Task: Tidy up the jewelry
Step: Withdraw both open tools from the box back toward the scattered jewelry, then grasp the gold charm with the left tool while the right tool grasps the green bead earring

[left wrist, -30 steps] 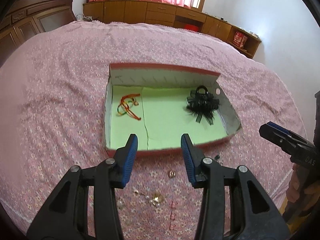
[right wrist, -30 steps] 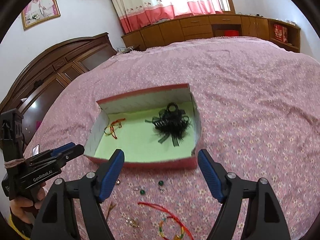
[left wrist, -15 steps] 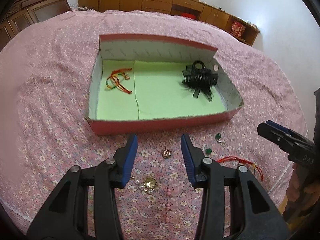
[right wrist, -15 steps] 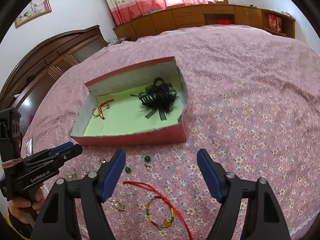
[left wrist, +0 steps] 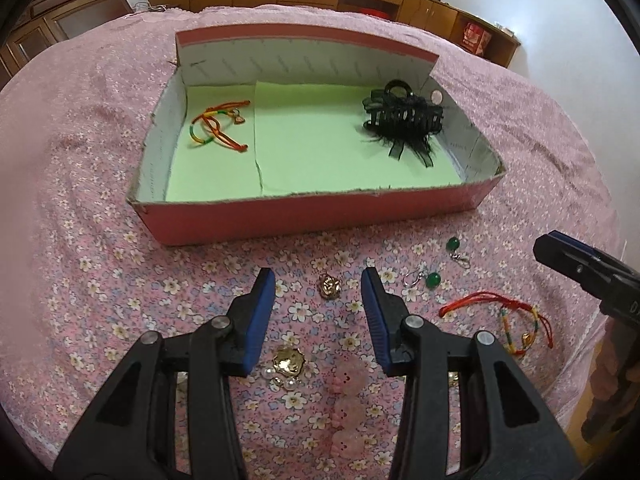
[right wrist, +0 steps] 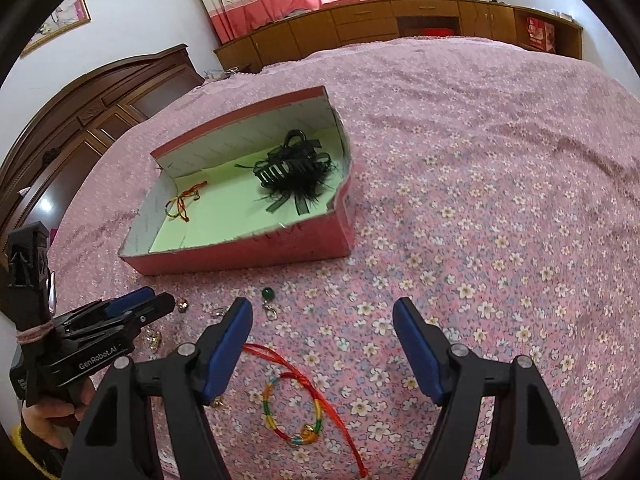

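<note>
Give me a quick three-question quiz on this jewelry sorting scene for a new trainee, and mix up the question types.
1. True or false: the black hair claw lies inside the pink box.
2. Multiple choice: what lies on the bedspread between the left gripper fingers? A) a green bead earring B) a small gold charm C) a red cord bracelet
3. Fill in: the right gripper is open above a multicoloured ____ with a red cord.

Key:
1. True.
2. B, the small gold charm; the jaws are open around it, not touching.
3. Bracelet, lying on the bedspread outside the box.
</note>
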Available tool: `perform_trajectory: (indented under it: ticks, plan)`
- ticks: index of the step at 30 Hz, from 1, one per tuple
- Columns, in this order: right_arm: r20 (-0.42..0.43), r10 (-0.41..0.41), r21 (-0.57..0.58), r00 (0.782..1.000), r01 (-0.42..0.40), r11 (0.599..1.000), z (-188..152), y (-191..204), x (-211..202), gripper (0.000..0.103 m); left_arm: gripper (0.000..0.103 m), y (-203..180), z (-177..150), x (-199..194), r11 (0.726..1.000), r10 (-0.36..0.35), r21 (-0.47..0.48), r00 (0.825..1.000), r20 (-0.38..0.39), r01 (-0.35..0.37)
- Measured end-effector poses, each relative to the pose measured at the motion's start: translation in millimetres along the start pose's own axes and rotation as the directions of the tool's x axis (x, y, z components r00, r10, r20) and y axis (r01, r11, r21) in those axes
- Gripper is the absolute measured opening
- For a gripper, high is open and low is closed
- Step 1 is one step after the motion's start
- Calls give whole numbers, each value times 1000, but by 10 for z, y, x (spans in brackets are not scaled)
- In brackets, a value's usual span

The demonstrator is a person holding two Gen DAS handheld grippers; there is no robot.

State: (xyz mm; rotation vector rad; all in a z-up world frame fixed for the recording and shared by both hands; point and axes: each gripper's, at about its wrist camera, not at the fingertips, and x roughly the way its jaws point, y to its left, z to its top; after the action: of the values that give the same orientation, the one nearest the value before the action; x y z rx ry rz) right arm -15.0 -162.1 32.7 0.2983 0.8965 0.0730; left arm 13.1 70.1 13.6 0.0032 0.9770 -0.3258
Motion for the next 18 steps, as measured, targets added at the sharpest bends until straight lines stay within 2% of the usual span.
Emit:
perform_trajectory:
  ticks: [6,18]
  plan:
    - [-7,0,16,1000,0,1000,-40,-63,29,75,34,-59,-27,73,1000,3,25,1000,2,-3]
    - [-21,7,45,1000,-6,999,-71,-169,71,74,17,-152,-47,223,998,20,67,1000,-2,-20]
